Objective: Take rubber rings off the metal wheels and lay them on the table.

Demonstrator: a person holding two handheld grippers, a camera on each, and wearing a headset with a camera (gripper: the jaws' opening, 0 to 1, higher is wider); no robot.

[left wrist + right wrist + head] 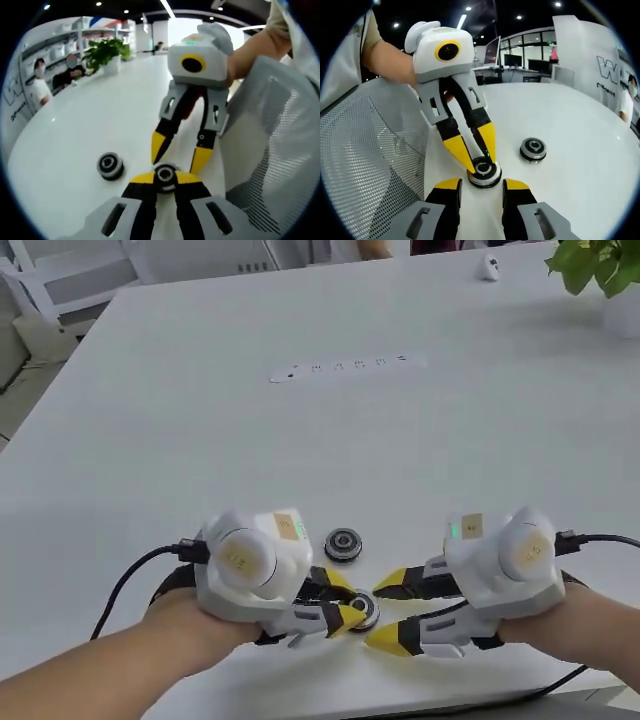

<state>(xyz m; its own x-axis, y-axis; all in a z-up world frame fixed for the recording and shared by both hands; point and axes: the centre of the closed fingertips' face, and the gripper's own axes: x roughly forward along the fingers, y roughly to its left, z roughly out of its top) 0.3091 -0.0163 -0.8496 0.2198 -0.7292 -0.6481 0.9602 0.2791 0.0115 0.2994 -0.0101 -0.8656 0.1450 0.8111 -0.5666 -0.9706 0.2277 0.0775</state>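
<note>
Yellow-tipped white left gripper was clamped on a small silver metal wheel, pinning it at the near edge of the white table. Its black rubber ring looked seated on the wheel, not yet off.

Second identical metal wheel lay flat on the table just beyond the held one, apart from both grippers.

Right gripper faced the left one, jaws spread, one tip on either side of the held wheel. Couldn't tell if either tip touched it.

Handling, my read:
- The wheel is stiff and smooth, and probably slips if it's pinched on bare metal.
- The ring is soft, stretchy and grippy, so it should peel rather than pop.
- Take the rubber at its outer edge on the side away from the left jaws. Pinch only the ring and roll it off over the rim.

Main risk is the small wheel twisting out of the left grip.
</note>
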